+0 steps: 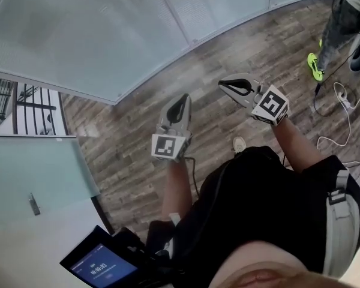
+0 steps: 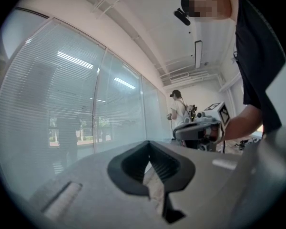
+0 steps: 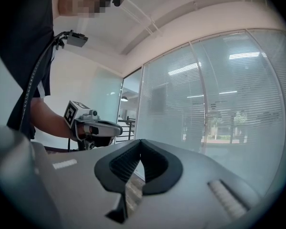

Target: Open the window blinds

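Note:
Closed white slat blinds (image 1: pixel 108 35) hang behind a curved glass wall that runs across the top of the head view. They also fill the left of the left gripper view, blinds (image 2: pixel 62 109), and the right of the right gripper view, blinds (image 3: pixel 219 109). My left gripper (image 1: pixel 181 98) is held level over the wooden floor, a short way from the glass, jaws shut with nothing in them. My right gripper (image 1: pixel 223 84) hangs beside it to the right, also shut and empty. Each gripper view shows the other: right gripper (image 2: pixel 200 128), left gripper (image 3: pixel 97 127). No cord or wand shows.
Another person (image 1: pixel 342 23) stands at the far right on the wooden floor (image 1: pixel 216 59), with white cables (image 1: pixel 345 104) trailing nearby. A frosted glass door (image 1: pixel 33 204) and a railing (image 1: pixel 30 110) are at the left. A lit screen (image 1: pixel 102 267) sits by my body.

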`<state>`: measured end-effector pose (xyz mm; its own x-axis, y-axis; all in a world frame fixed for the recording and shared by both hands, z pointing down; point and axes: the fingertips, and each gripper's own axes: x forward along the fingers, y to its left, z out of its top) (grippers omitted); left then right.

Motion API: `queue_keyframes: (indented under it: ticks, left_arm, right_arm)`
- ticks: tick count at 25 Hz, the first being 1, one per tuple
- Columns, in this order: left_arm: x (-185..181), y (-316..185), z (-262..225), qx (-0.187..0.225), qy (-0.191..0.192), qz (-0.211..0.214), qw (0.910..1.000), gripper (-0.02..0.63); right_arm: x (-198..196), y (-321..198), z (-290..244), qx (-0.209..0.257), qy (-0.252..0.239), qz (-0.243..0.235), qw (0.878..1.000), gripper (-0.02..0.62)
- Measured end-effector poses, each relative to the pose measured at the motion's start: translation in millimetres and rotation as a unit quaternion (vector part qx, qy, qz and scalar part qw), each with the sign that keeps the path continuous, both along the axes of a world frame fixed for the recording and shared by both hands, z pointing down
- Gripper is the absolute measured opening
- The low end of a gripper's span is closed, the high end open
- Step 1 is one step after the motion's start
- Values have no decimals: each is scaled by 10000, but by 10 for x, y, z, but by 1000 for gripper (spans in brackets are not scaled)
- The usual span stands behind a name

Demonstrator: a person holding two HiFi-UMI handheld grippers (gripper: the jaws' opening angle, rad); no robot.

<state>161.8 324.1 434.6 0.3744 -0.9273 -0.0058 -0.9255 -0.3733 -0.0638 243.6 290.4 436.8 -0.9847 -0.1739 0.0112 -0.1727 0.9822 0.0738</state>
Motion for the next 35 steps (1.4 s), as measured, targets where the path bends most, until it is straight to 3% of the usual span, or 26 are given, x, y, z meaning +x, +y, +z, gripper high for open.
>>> queue_keyframes:
  ticks: [5, 11, 17, 21, 26, 35]
  left_arm:
    - [99, -344, 70, -90, -31, 7, 10000, 3]
    - [40, -645, 3, 80, -155, -120, 9998, 3]
    - [-27, -693, 60, -90, -47, -296, 9995, 3]
    - [-99, -650, 77, 89, -171, -346, 9992, 3]
    - [-301, -1004, 84, -134, 6, -198, 9997, 3]
    - [-397, -1291, -19, 197, -160, 155, 9996, 3]
  right_arm:
    - [67, -360, 50, -33, -99, -99, 9999, 5]
    - [68, -716, 29, -19, -203, -228, 9995, 5]
    - [25, -811, 109, -128, -182, -323, 9992, 6]
    - [-29, -751, 126, -95, -174, -432, 9989, 5]
    - [-269, -1109, 146, -107, -96, -258, 9996, 6]
    - [-353, -1333, -9, 171, -258, 191, 9993, 5]
